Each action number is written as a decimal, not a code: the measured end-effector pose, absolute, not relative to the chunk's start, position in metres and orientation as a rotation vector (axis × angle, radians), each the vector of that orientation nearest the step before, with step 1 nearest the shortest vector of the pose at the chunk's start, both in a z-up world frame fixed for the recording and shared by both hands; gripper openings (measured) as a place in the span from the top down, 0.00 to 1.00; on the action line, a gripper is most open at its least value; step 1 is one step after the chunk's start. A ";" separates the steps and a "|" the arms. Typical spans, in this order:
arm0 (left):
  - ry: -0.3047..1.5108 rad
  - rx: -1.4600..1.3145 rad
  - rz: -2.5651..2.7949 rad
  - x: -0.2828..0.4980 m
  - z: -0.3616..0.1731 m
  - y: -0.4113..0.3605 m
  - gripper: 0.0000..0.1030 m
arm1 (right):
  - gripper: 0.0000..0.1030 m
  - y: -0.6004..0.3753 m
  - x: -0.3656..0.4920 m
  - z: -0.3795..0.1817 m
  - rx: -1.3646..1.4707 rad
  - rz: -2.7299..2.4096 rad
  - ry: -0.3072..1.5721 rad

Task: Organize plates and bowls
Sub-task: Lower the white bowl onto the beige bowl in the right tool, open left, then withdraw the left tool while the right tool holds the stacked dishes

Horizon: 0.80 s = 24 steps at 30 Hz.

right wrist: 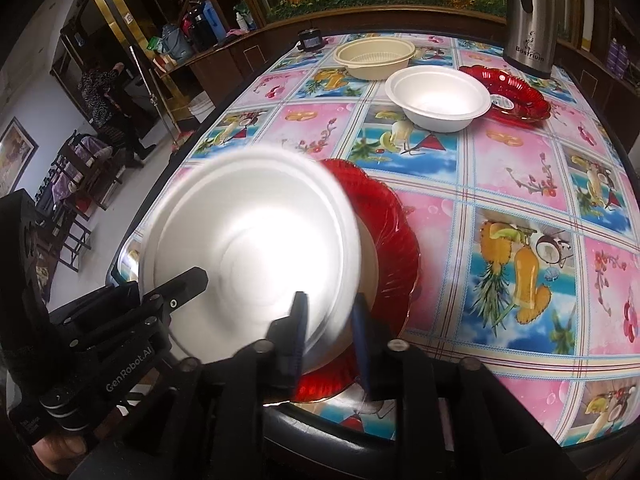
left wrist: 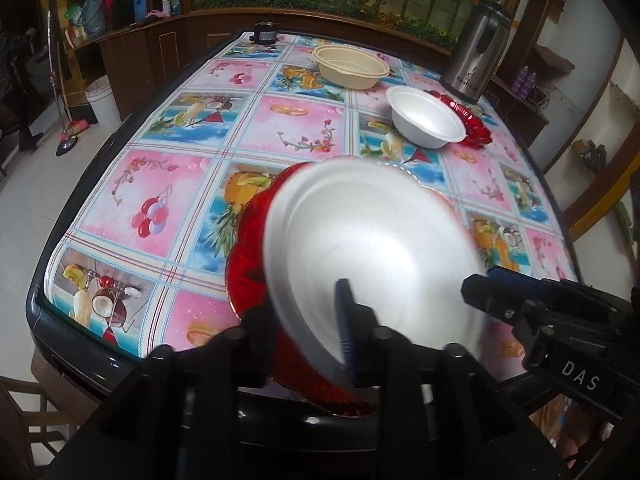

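Note:
A white foam bowl (left wrist: 372, 240) (right wrist: 248, 240) is tilted above a red plastic plate (left wrist: 248, 264) (right wrist: 392, 232) at the table's near edge. My left gripper (left wrist: 308, 320) is shut on the bowl's near rim. My right gripper (right wrist: 330, 328) is shut on the bowl's other rim; it shows in the left wrist view (left wrist: 500, 284). The left gripper shows in the right wrist view (right wrist: 176, 292). A second white foam bowl (left wrist: 428, 116) (right wrist: 438, 98) stands farther back, beside a second red plate (left wrist: 474, 120) (right wrist: 516, 92).
A beige plastic bowl (left wrist: 350, 66) (right wrist: 376, 58) stands at the far side. A steel thermos jug (left wrist: 476, 52) (right wrist: 530, 16) stands at the far right corner, a small dark jar (left wrist: 264, 32) (right wrist: 310, 38) at the far edge. The patterned tablecloth (left wrist: 160, 200) covers the table.

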<state>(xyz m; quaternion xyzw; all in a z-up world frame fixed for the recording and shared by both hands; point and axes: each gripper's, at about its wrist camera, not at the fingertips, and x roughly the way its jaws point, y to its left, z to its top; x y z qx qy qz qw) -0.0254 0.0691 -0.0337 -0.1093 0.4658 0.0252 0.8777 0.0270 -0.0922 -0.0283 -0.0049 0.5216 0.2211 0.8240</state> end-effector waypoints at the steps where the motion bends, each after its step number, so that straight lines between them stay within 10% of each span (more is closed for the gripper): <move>1: 0.961 -0.233 0.054 -0.025 -0.031 0.071 0.55 | 0.60 -0.094 0.027 -0.027 -0.005 0.472 1.102; 24: 1.055 -0.294 -0.025 0.094 0.008 0.082 0.27 | 0.24 -0.187 0.102 0.002 0.462 0.470 1.062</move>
